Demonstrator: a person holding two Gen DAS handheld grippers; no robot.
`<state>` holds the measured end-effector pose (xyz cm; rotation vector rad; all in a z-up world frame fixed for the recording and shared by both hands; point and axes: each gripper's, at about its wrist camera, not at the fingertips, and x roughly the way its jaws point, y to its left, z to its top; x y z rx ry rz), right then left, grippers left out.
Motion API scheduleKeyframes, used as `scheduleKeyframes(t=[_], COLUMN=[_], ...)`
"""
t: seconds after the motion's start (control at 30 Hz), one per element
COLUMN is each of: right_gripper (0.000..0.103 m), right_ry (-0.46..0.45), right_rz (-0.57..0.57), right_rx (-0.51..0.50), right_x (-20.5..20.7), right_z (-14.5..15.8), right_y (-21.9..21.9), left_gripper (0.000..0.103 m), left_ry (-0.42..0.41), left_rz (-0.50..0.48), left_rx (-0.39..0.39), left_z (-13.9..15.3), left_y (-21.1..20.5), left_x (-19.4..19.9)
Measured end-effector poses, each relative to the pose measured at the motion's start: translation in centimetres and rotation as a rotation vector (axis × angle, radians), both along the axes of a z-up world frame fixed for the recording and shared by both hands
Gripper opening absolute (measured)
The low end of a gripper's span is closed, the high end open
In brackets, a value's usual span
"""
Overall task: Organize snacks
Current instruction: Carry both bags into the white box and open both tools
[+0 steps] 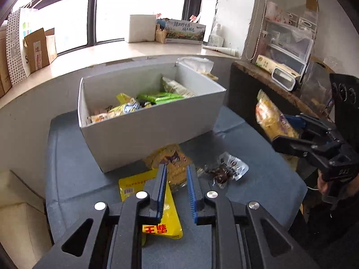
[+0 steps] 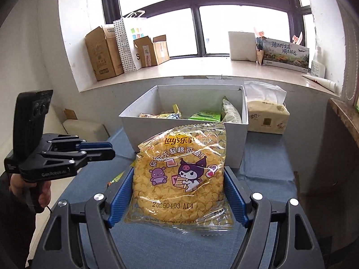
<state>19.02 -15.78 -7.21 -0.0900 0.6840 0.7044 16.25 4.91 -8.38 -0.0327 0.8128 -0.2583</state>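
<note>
A white open box (image 1: 143,132) (image 2: 233,143) stands on the grey table (image 1: 264,179) and holds several snack packs. My right gripper (image 2: 178,174) is shut on a yellow Lay's chip bag (image 2: 179,179) and holds it above the table in front of the box; it also shows in the left wrist view (image 1: 269,118). My left gripper (image 1: 176,172) is open and empty, low over a second chip bag (image 1: 172,159) and a yellow packet (image 1: 161,228) on the table. A clear packet of dark snack (image 1: 226,170) lies to their right.
A tissue pack (image 2: 267,116) sits right of the box. A windowsill behind carries cardboard boxes (image 2: 105,51) and a printed carton (image 2: 285,53). A dark shelf (image 1: 278,83) with containers stands at the right. A pale box (image 1: 20,219) sits left of the table.
</note>
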Motion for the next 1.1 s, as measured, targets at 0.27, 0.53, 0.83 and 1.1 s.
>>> scheduleKeyframes(t=[0.27, 0.53, 0.83, 1.1], right_gripper=[0.08, 0.08, 0.08, 0.08], right_ry=[0.019, 0.046, 0.073, 0.082], right_rz=[-0.015, -0.011, -0.023, -0.012], right_rx=[0.031, 0.029, 0.041, 0.034], right_x=[-0.3, -1.0, -1.1, -1.3], right_z=[-0.4, -1.5, -2.3, -2.7], right_y=[-0.9, -0.9, -1.1, -0.6], left_gripper=[0.103, 0.103, 0.058, 0.056], left_ry=[0.115, 0.213, 0.217, 0.126], left_rz=[0.122, 0.217, 0.229, 0.214], left_rx=[0.023, 0.033, -0.061, -0.038], left_z=[-5.4, -9.7, -9.8, -6.7], left_y=[0.9, 1.2, 3.5, 3.3], left_x=[0.7, 2.3, 0.7, -2.0])
